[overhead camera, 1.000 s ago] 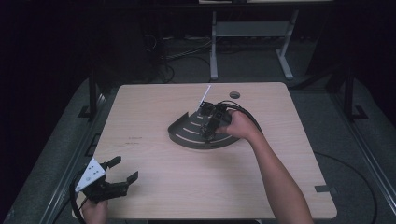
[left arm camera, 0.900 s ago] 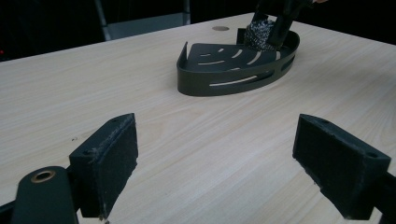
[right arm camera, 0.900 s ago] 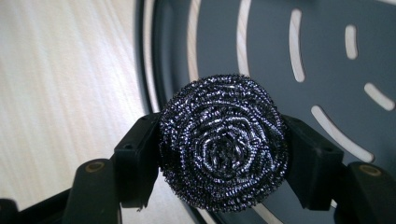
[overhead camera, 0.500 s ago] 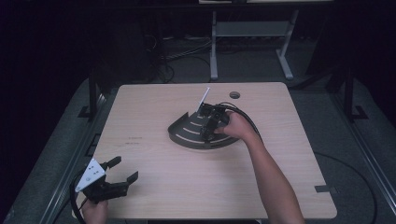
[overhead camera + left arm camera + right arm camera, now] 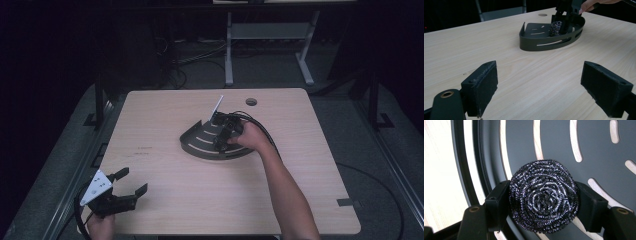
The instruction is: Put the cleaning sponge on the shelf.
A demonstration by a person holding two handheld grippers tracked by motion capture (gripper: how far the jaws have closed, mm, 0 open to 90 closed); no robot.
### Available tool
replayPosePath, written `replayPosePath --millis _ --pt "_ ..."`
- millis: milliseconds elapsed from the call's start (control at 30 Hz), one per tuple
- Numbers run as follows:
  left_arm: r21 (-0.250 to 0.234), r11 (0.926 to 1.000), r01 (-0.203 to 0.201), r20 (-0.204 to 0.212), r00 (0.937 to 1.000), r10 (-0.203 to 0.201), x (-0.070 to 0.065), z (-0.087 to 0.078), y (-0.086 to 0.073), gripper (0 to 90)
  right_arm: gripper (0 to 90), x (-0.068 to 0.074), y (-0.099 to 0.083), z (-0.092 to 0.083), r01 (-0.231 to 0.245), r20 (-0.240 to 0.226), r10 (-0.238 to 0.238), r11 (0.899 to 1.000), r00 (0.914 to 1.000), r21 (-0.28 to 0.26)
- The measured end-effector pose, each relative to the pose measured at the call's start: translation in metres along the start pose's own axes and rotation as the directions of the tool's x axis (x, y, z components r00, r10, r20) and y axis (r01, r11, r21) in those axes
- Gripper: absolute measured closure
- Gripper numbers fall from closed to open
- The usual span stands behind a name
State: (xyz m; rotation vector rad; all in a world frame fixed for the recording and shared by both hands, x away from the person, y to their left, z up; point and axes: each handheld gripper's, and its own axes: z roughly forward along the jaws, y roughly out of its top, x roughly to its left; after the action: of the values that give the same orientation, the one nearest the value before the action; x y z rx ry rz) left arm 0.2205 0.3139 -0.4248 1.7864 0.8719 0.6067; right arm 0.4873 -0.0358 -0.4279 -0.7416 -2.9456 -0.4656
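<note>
Steel wool, wound into a round scouring pad [image 5: 543,195], is sitting clamped between the two black jaws of the right gripper [image 5: 543,202], which are pressing on its left and right flanks and are closed only as far as the pad's width allows. The pad is being held inside the dark slotted caddy [image 5: 200,145], a quarter-round metal tray standing near the middle of the wooden table [image 5: 165,200]; in the right gripper view it is hanging over the caddy's slotted floor, close to the curved wall, and whether it is touching that floor cannot be told. The side grip is probably chosen because the coil compresses across its width, giving the pads purchase while leaving its underside free to settle flat. The right hand [image 5: 250,137] is reaching in over the caddy's low curved rim, which appears to be the lowest and most open way in. The left gripper [image 5: 131,184] is resting at the near left edge of the table, well apart from the caddy, its jaws standing wide with nothing between them, presumably parked so as not to obstruct the work. The pad is showing a tight spiral of glinting dark-grey strands, dense at the centre and frizzier toward the outer edge. A thin white strip [image 5: 216,109] is leaning up at the caddy's far corner.
</note>
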Motion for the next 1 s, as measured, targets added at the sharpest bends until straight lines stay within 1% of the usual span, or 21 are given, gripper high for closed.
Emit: replayPosePath --millis 100,200,267,333,433,633,800,1000 --pt "0.003 1.0000 -0.005 0.000 1.0000 0.005 -0.001 0.001 0.000 13.5 33.2 -0.001 0.000 0.000 -0.001 0.005 0.001 1.000 1.0000 -0.007" --pt "0.004 1.0000 -0.004 0.002 1.0000 0.004 0.000 0.001 0.000 13.5 33.1 -0.001 -0.001 0.001 -0.001 0.003 0.001 1.000 1.0000 0.000" --pt "-0.005 1.0000 0.005 0.004 1.0000 -0.005 0.000 0.000 0.001 13.5 33.1 -0.001 -0.001 0.001 -0.003 -0.005 0.003 1.000 1.0000 -0.007" --pt "-0.009 1.0000 0.003 0.005 1.0000 -0.003 0.000 0.000 0.001 13.5 33.1 -0.001 -0.002 0.003 -0.008 -0.007 0.008 1.000 0.9999 -0.012" --pt "-0.004 1.0000 0.003 0.002 1.0000 -0.003 0.000 0.000 0.000 13.5 32.2 -0.002 -0.004 0.006 -0.018 -0.013 0.017 1.000 0.9998 -0.015" --pt "-0.002 1.0000 0.005 -0.001 1.0000 -0.005 0.001 0.000 0.000 13.5 29.3 -0.002 -0.006 0.004 -0.025 -0.015 0.025 1.000 0.9996 -0.018" --pt "-0.003 1.0000 0.007 -0.003 1.0000 -0.007 0.001 0.001 0.000 13.5 26.8 -0.002 -0.008 -0.001 -0.027 -0.014 0.026 0.999 0.9996 -0.023" --pt "0.004 1.0000 0.006 0.001 1.0000 -0.006 0.000 0.003 0.000 13.5 24.4 0.000 -0.010 -0.011 -0.026 -0.017 0.026 0.998 0.9995 -0.050"
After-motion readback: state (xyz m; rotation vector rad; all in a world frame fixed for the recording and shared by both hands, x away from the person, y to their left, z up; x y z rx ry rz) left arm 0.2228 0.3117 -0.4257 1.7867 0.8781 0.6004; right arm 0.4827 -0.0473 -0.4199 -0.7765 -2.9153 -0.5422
